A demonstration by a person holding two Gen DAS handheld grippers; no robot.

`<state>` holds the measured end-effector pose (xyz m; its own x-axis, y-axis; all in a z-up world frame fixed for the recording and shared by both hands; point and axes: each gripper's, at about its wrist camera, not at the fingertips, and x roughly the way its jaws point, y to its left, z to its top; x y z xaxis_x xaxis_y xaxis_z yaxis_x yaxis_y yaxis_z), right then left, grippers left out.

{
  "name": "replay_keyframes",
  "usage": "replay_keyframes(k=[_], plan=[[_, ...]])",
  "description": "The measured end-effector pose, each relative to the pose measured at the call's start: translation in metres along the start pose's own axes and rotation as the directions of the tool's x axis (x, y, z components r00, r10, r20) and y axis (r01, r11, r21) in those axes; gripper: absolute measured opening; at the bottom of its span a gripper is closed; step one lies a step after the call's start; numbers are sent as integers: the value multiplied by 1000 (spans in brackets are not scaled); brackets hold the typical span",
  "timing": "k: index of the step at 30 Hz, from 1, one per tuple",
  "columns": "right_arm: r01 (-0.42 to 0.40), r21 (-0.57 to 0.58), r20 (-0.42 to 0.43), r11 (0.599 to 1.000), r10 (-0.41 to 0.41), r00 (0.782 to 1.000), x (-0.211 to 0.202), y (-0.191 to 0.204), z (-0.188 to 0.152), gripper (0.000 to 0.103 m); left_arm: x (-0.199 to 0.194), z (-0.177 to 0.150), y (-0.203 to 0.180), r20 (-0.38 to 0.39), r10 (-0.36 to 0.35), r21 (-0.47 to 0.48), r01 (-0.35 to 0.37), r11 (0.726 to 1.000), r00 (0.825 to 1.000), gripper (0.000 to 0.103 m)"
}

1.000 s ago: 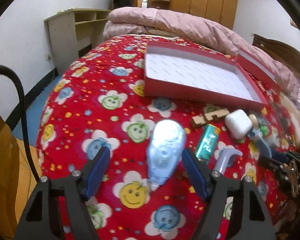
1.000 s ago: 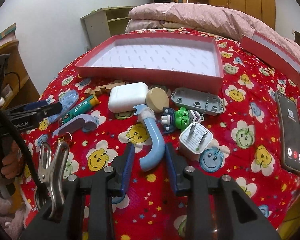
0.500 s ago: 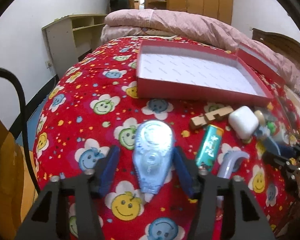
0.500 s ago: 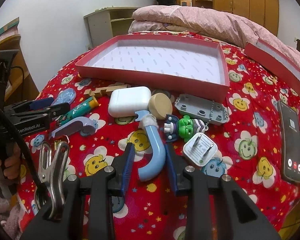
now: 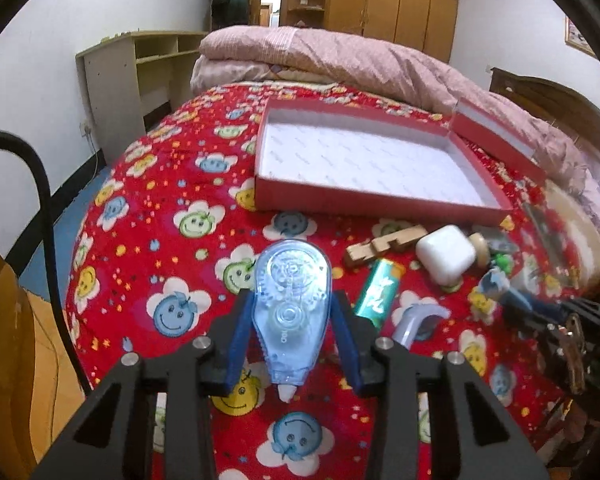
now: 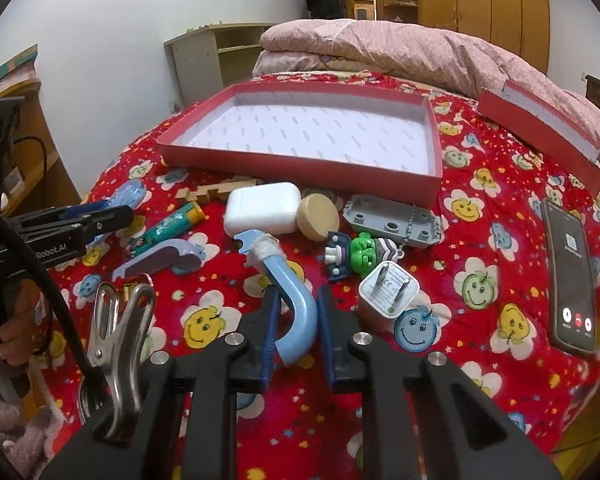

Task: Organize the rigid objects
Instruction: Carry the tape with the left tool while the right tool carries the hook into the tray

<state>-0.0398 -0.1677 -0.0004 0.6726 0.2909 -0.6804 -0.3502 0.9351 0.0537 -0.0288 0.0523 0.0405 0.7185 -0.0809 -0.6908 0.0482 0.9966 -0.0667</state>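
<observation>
My left gripper [image 5: 291, 308] is shut on a clear blue correction-tape dispenser [image 5: 291, 308] and holds it above the red smiley bedspread. My right gripper [image 6: 296, 312] is shut on a curved light-blue handle tool [image 6: 288, 288] and holds it just above the bedspread. The open red box [image 5: 364, 160] with a white lining lies beyond both and shows in the right wrist view too [image 6: 300, 160]. Loose items lie in front of it: a white earbud case [image 6: 262, 208], a wooden puzzle piece [image 6: 212, 194], a green lighter [image 6: 172, 224] and a purple clip [image 6: 156, 260].
A round beige cap [image 6: 318, 216], grey plastic plate [image 6: 392, 220], green toy figure [image 6: 360, 252], white charger plug [image 6: 388, 292] and phone [image 6: 572, 276] lie on the right. The box lid [image 6: 540, 136] leans at the far right. A pink quilt [image 5: 340, 56] lies behind.
My left gripper has closed on the correction-tape dispenser and lifted it. My right gripper has tightened on the blue handle tool and raised it slightly.
</observation>
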Motion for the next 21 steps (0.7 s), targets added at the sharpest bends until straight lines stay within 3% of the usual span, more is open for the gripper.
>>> replay_keyframes(k=[12,21], plan=[[-22,23,65,999,20,998,-32,-3,14,20,-28,19,-21,44,-60,4,60,998,997,41],[-28,31,96,999,25,995,-43,-8,43,20,-36,56,-38,79,-85,21,84,996,993,41]])
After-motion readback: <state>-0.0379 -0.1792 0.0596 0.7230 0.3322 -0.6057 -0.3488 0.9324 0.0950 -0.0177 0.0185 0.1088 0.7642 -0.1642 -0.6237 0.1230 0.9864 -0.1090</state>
